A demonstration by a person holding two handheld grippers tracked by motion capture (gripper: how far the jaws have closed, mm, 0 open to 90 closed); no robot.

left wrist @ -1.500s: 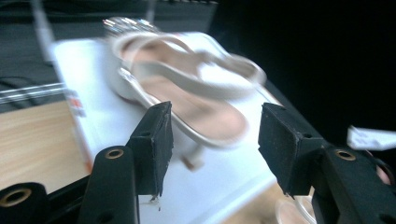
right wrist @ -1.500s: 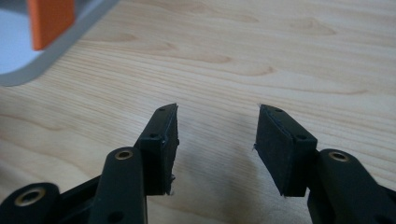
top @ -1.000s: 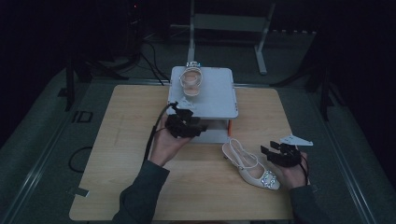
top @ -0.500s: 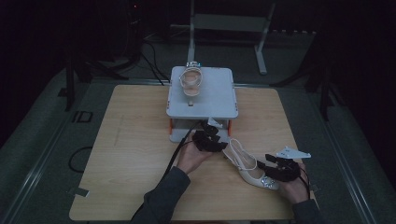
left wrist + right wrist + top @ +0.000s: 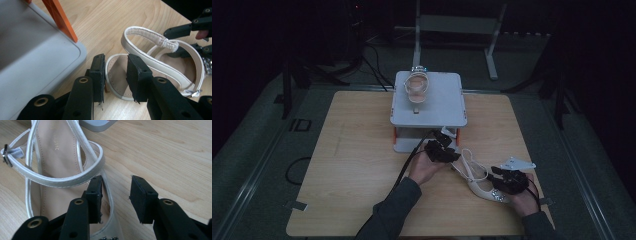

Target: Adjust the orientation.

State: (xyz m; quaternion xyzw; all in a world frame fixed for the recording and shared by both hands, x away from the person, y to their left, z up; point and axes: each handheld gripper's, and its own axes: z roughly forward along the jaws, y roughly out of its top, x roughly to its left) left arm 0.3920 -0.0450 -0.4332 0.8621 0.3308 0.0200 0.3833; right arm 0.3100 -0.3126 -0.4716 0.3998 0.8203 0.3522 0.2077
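A white strappy sandal (image 5: pixel 479 177) lies on the wooden bench (image 5: pixel 352 165), between the two grippers. The left gripper (image 5: pixel 115 75) has its jaws apart, straddling the heel end of the sandal's insole, one jaw just outside the rim and the other over the footbed. The right gripper (image 5: pixel 116 196) also has its jaws apart: its left jaw sits over the sandal's edge, its right jaw over bare wood. Beyond the left jaws stands a grey platform (image 5: pixel 437 100) with orange legs, carrying a second sandal (image 5: pixel 416 86).

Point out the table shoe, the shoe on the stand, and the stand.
Table shoe (image 5: pixel 478 181), high view, insole.
Stand shoe (image 5: pixel 416 89), high view, insole.
Stand (image 5: pixel 444 102), high view, bare top plate.
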